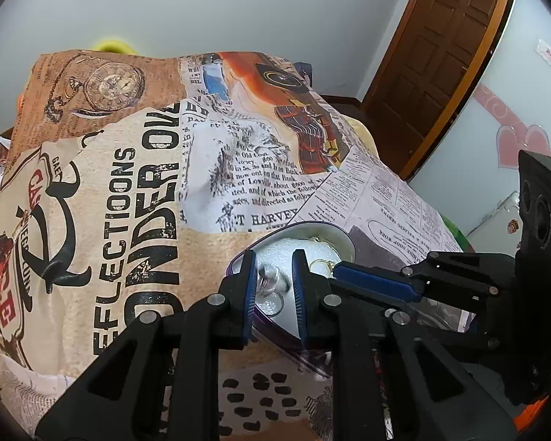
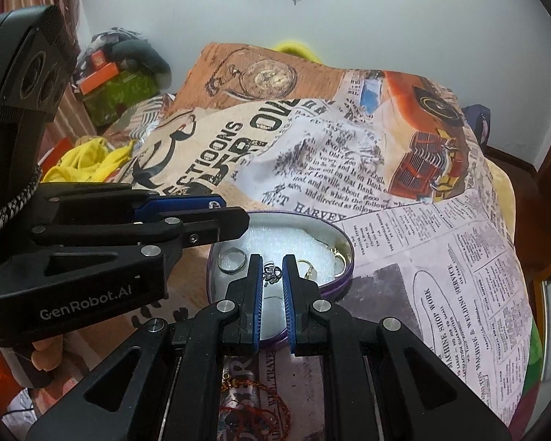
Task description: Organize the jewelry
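**A:** What lay under you?

**B:** A big printed cloth (image 2: 404,198), newspaper columns, an orange car and a pocket watch on it, draped over a mound. Behind it stood a pale wall and, in my left view, a brown wooden door (image 1: 444,58).

**A:** And the task's thing?

**B:** An oval tin (image 2: 345,279) with a purple rim sat on the cloth, lined with white foam (image 2: 275,242). It held the jewelry: a silver ring (image 2: 232,261) at its left side, gold pieces (image 2: 339,253) toward the right rim.

**A:** Your right gripper?

**B:** My right gripper (image 2: 273,273) hung over the tin's near half, jaws drawn nearly together. A small silver trinket (image 2: 272,273) showed between the tips; whether the pads pinched it or it lay on the foam beneath, I could not tell.

**A:** The left?

**B:** My left gripper (image 1: 275,268) pointed down over the same tin, jaws a narrow way apart, nothing clamped. Through the gap I saw clear and silver rings (image 1: 272,286) lying on the foam. A reddish-gold chain (image 2: 260,404) lay on the cloth nearer me.
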{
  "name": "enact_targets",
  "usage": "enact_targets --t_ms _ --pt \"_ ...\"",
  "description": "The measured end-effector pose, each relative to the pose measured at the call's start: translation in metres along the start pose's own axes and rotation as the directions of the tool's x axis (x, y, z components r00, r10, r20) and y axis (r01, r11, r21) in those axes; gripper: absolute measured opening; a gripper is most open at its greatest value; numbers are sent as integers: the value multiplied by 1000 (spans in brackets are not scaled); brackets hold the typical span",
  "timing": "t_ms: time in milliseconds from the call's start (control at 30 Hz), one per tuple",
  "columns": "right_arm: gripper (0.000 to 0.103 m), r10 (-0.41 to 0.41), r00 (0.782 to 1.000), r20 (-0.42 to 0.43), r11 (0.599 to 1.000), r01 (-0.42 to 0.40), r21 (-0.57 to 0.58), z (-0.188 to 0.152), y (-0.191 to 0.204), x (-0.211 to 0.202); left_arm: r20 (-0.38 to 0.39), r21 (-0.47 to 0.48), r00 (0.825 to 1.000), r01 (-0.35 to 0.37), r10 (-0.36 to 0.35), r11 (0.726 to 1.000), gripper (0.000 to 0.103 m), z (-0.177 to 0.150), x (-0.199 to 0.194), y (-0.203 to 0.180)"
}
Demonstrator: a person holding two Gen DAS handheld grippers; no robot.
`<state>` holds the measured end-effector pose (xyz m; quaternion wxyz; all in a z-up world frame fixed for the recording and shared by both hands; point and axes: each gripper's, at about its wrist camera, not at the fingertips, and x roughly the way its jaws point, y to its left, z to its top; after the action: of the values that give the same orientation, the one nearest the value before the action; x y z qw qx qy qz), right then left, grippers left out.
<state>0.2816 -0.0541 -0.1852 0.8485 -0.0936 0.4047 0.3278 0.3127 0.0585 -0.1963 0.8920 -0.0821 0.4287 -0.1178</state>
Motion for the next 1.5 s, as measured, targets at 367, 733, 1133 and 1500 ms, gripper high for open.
enact_targets --t_ms 367,733,1133,1500 --pt "10 -33 999 -22 999 32 -32 -2 8 3 28 -5 999 -20 21 1000 18 0 -14 -2" --pt "18 -67 998 3 997 68 -43 -5 17 -24 62 44 996 -64 61 997 18 -8 -54 -20" --pt "27 -117 991 60 993 117 -6 -15 12 -67 98 67 991 -95 88 993 25 -27 -95 -40" --pt "27 -145 988 54 989 143 43 -38 -1 -88 50 89 994 -99 95 991 26 -55 -96 -59"
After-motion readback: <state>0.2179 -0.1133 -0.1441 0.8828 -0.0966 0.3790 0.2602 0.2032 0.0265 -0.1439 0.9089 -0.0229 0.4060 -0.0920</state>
